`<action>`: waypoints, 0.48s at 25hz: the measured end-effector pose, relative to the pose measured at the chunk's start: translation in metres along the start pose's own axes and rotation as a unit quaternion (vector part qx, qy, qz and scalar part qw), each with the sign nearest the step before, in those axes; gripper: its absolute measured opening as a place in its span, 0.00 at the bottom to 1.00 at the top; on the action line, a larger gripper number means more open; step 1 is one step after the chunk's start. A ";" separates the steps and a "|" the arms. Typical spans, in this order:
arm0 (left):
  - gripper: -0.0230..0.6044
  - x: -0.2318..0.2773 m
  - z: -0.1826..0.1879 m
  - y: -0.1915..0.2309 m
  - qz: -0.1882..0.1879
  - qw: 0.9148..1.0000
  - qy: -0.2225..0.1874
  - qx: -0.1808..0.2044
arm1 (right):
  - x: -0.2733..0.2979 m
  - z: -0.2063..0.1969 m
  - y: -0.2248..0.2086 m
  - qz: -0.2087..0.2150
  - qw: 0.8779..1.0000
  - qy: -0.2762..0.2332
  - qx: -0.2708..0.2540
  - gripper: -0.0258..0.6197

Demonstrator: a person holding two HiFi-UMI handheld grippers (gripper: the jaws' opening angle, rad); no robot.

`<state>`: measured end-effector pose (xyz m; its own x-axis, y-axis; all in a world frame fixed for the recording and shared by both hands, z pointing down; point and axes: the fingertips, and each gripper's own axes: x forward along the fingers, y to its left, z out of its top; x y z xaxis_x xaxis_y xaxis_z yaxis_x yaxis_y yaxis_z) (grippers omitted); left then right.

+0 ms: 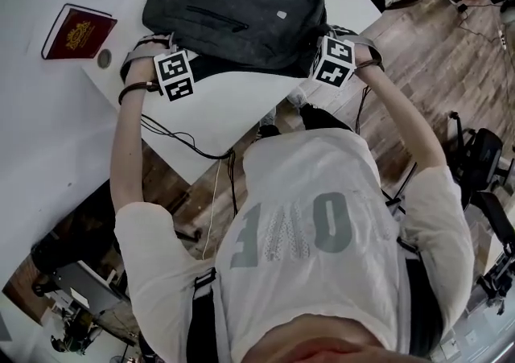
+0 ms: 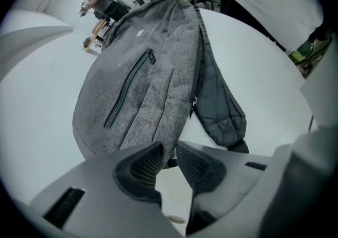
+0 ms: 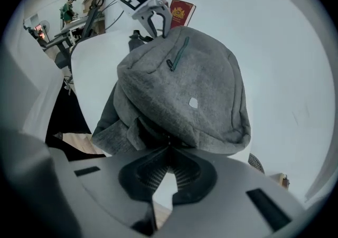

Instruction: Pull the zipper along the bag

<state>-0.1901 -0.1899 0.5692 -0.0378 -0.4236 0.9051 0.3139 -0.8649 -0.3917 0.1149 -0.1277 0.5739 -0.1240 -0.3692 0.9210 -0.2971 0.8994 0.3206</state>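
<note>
A grey fabric bag [image 1: 233,7] lies on the white table [image 1: 48,128], its front pocket zipper [image 2: 129,89] facing up. The main zipper [image 2: 200,47] runs along its side, and the dark flap beside it hangs loose. My left gripper [image 1: 165,54] stands at the bag's near left end. Its jaws [image 2: 169,155] stand narrow, with the bag's edge [image 2: 161,150] pinched between the tips. My right gripper [image 1: 323,41] is at the bag's near right corner. In the right gripper view its tips [image 3: 169,149] meet on a small dark piece at the zipper opening [image 3: 142,126], seemingly the pull.
A red booklet [image 1: 78,31] and a small round coin-like thing [image 1: 105,58] lie on the table left of the bag. The table's near edge runs diagonally just below both grippers, with wooden floor [image 1: 418,31] beyond. A black cable [image 1: 185,140] trails from the left gripper.
</note>
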 end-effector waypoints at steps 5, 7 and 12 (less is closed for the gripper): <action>0.18 -0.014 0.027 -0.026 -0.020 1.000 -0.020 -0.003 | 0.022 -0.008 -0.053 -0.017 0.999 0.024 -0.031 0.09; 0.16 -0.020 0.043 -0.035 -0.021 0.999 -0.036 -0.010 | 0.031 -0.012 -0.077 -0.026 0.998 0.038 -0.046 0.09; 0.15 -0.038 0.096 -0.050 -0.036 0.992 -0.099 -0.074 | 0.055 -0.013 -0.150 -0.052 0.995 0.069 -0.056 0.09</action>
<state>-0.1135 -0.1044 0.5701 0.1372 -0.3101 0.9408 0.1747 -0.9273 -0.3311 0.1647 -0.2796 0.5791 0.0350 -0.4335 0.9005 -0.1939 0.8810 0.4316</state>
